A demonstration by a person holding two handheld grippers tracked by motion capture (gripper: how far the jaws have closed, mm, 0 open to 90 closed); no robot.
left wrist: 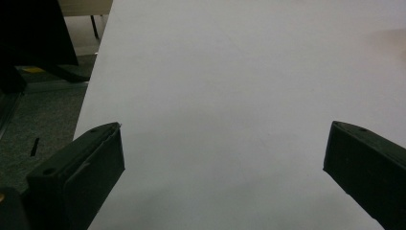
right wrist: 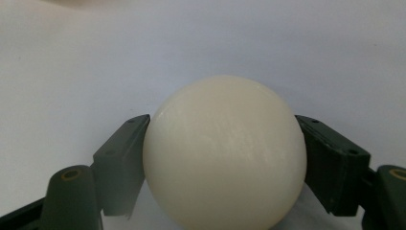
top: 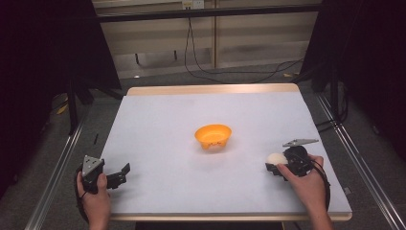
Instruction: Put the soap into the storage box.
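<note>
The right gripper's (top: pixel 273 165) black jaws press both sides of a smooth, cream-white glossy ball (right wrist: pixel 224 152) at the white table's (top: pixel 163 124) near right. The left gripper (top: pixel 122 175) gapes empty, near left. A shallow orange plastic bowl (top: pixel 213 135) sits mid-table, its contents unclear.

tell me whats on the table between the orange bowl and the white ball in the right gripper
Nothing: in the high view the stretch of table between the orange bowl and the white ball, clamped in the right gripper, is bare.
</note>
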